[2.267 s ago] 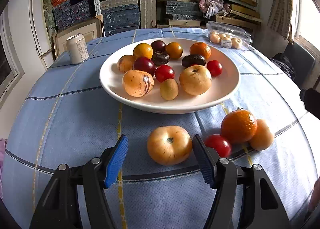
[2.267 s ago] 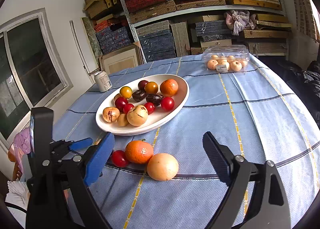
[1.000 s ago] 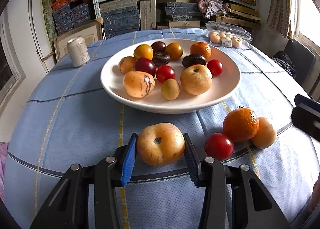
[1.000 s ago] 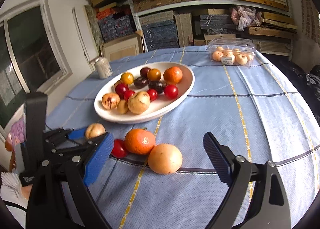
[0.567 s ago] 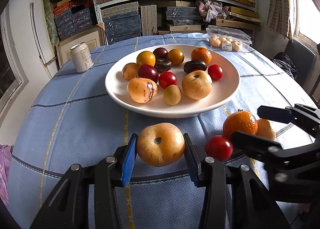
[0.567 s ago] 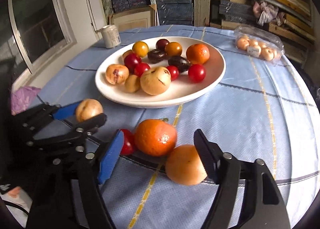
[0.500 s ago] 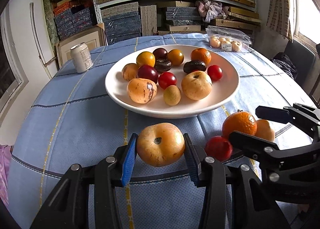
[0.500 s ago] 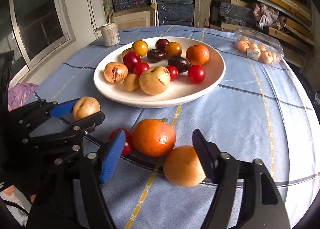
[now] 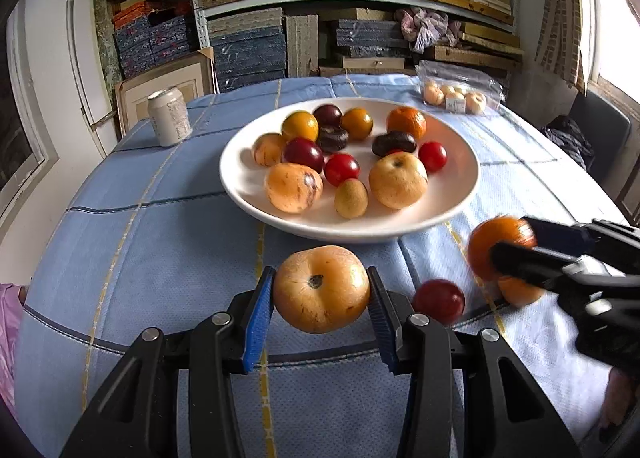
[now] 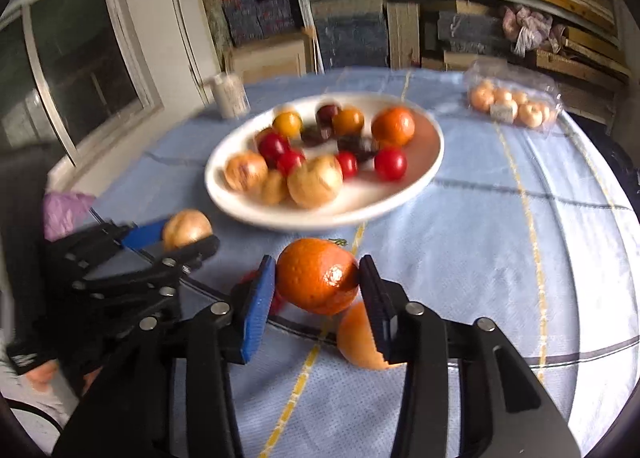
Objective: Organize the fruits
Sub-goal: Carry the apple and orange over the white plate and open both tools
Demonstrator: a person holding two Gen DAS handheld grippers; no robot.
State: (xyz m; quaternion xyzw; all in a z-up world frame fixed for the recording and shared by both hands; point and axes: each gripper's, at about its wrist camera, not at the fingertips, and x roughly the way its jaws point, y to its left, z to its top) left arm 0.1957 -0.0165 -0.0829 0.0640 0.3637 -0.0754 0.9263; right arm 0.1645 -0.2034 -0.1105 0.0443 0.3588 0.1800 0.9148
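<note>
Your left gripper (image 9: 320,300) pointed forward and down over the blue checked tablecloth (image 9: 152,250), its jaws closed on a pale yellow-orange apple (image 9: 320,288) with the dark calyx turned toward the camera. The blue pads (image 9: 260,310) pressed its two sides, and the apple sat just in front of the white plate (image 9: 460,193), apart from its rim. That plate held more than a dozen small fruits, among them a mandarin (image 9: 406,121) at the back and cherry tomatoes (image 9: 342,169) in the middle.

To the right of the apple, a loose red cherry tomato (image 9: 438,300) lay on the surface, near but apart from your left gripper's right finger. Further right, your right gripper (image 10: 316,290) came in from the side, tilted down at much the same slope. Its jaws had just been closing, and they now gripped an orange mandarin (image 10: 318,282) between the pads. Whether the mandarin was clear of the cloth I cannot tell. A paler orange fruit (image 10: 358,338) lay on the surface just below and behind that mandarin, partly hidden by the right finger.

A drink can (image 9: 169,115) stood at the far left of the surface, and a clear plastic pack of small fruits (image 9: 456,91) lay at the far right.
</note>
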